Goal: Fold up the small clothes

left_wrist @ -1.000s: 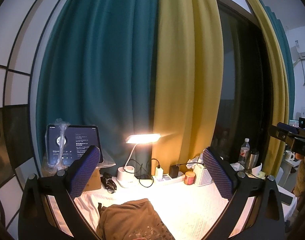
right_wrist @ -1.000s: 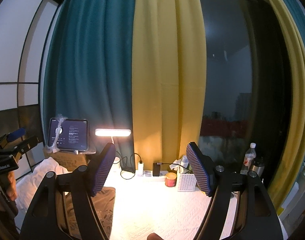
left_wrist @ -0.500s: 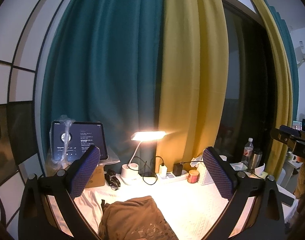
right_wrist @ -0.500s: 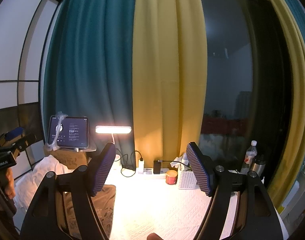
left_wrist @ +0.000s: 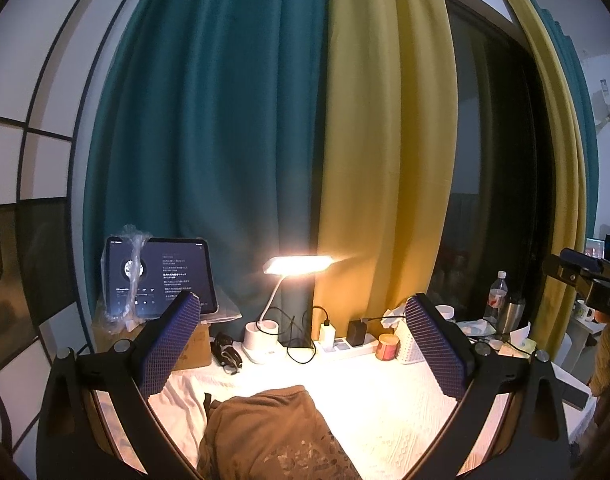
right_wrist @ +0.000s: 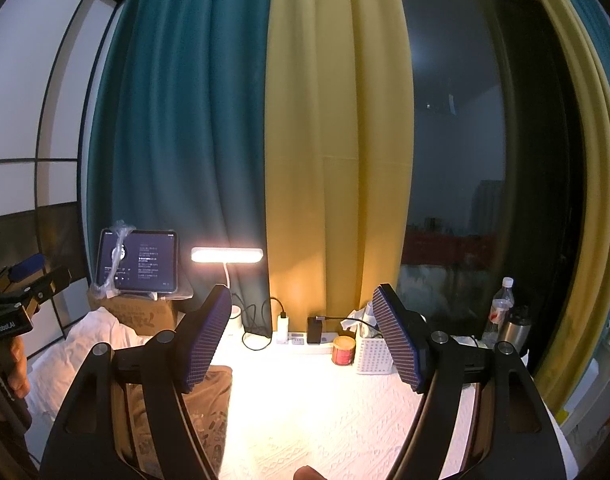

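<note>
Left tool [left_wrist: 301,346]: fingers spread wide, nothing between them, held above the surface [left_wrist: 389,396]. Right tool [right_wrist: 303,338]: same, spread wide and empty.

Brown garment [left_wrist: 273,436] lies flat on the surface directly below and ahead of the left tool, between its two fingers. Long axis runs toward and away from the tool; far edge is a rounded hem pointing at the lamp [left_wrist: 281,304], near end is cut off by the frame. Soft knit, with a mottled light print on the near part. From the right tool it sits low-left, partly behind the left finger [right_wrist: 205,340].

Surface cover is white, with an embossed quilted pattern. Crumpled white cloth [right_wrist: 85,344] lies left of the garment.

Containers at the far edge: white perforated plastic basket [right_wrist: 375,356] with tissue or paper sticking out the top; small red cylindrical tin [right_wrist: 343,350] just beside it, contents not visible. White power strip [right_wrist: 305,342] holds two chargers. Tablet [left_wrist: 161,276] stands on a cardboard box [left_wrist: 193,346], ahead-left. Pads are blue with a fine grid texture.
</note>
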`<state>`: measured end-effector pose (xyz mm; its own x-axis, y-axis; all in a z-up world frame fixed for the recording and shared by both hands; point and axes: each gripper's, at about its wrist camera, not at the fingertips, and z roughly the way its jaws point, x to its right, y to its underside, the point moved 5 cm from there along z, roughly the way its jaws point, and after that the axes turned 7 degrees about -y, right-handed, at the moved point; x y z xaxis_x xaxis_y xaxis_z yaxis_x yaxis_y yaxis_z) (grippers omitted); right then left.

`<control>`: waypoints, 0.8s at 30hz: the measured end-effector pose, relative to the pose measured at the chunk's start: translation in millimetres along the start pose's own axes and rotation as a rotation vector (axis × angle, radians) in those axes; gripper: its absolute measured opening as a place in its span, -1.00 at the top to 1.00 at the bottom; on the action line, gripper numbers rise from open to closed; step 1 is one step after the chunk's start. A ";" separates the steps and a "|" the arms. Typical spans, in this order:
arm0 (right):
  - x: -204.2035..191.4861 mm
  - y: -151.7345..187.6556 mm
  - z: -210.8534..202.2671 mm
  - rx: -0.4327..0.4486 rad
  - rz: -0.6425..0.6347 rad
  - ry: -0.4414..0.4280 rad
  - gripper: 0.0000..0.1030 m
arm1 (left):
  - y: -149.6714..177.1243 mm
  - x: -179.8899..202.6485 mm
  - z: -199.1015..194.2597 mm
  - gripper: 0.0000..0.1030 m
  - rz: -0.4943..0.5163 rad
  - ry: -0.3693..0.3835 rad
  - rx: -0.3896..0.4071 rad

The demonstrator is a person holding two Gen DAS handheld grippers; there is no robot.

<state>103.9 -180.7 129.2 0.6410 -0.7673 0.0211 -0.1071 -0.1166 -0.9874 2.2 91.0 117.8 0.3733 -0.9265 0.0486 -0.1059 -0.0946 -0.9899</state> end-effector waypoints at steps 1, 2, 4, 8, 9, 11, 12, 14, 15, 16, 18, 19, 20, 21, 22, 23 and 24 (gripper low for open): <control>0.2 -0.2 0.1 0.000 0.000 0.000 -0.48 | 0.1 -0.1 -0.3 -0.97 0.001 0.001 -0.001; 0.2 -0.2 0.0 0.001 0.001 0.000 -0.48 | 0.4 -0.4 -0.9 -0.97 0.001 0.001 -0.002; -0.2 -0.1 -0.7 0.001 0.001 0.000 -0.48 | 0.4 -0.2 -0.8 -0.97 0.001 0.001 -0.002; 0.3 -0.5 -0.2 0.001 0.000 0.000 -0.48 | 0.3 -0.4 -0.7 -0.97 0.001 0.002 -0.002; 0.2 -0.3 -0.4 0.000 0.000 0.000 -0.48 | 0.4 -0.6 -0.9 -0.97 0.001 0.000 -0.002; 0.3 -0.5 -0.5 0.000 0.000 0.000 -0.48 | 0.3 -1.0 -0.8 -0.97 0.001 0.002 -0.003; 0.2 -0.5 -0.9 0.001 0.000 0.000 -0.48 | 0.2 -1.1 -0.8 -0.97 0.001 0.003 -0.002; 0.1 -0.6 -1.1 0.002 -0.001 0.000 -0.48 | 0.0 -1.2 -0.7 -0.97 0.001 0.003 -0.002; 0.4 -0.8 -0.6 0.001 0.000 -0.001 -0.48 | -0.1 -1.3 -0.7 -0.97 0.001 0.004 -0.001; 0.2 -0.4 -1.1 0.002 0.000 -0.001 -0.48 | 0.0 -1.2 -0.7 -0.97 0.001 0.004 -0.002; 0.5 -0.8 -0.7 0.000 -0.001 0.000 -0.48 | 0.1 -1.6 -1.0 -0.97 0.001 0.004 -0.001; 0.3 -0.4 -1.2 0.000 -0.001 0.000 -0.48 | 0.1 -1.4 -1.0 -0.97 0.001 0.004 -0.002; 0.5 -0.9 -0.9 0.000 0.000 -0.001 -0.48 | 0.3 -1.5 -1.2 -0.97 0.001 0.004 -0.002; 0.4 -0.7 -1.1 0.000 0.000 0.000 -0.48 | 0.3 -1.4 -1.3 -0.97 0.001 0.003 -0.002; 0.4 -0.6 -1.3 0.000 0.000 0.000 -0.48 | 0.3 -1.4 -1.4 -0.97 0.001 0.003 -0.002; 0.6 -0.9 -1.1 0.000 0.000 -0.001 -0.48 | 0.2 -1.2 -1.4 -0.97 0.001 0.004 -0.001; 0.9 -1.0 -0.8 0.000 0.000 -0.001 -0.48 | 0.3 -0.9 -1.7 -0.97 0.002 0.004 -0.001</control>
<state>103.9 -181.7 130.3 0.6415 -0.7668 0.0212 -0.1067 -0.1166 -0.9874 0.3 91.2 117.7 0.3695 -0.9281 0.0468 -0.1079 -0.0929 -0.9898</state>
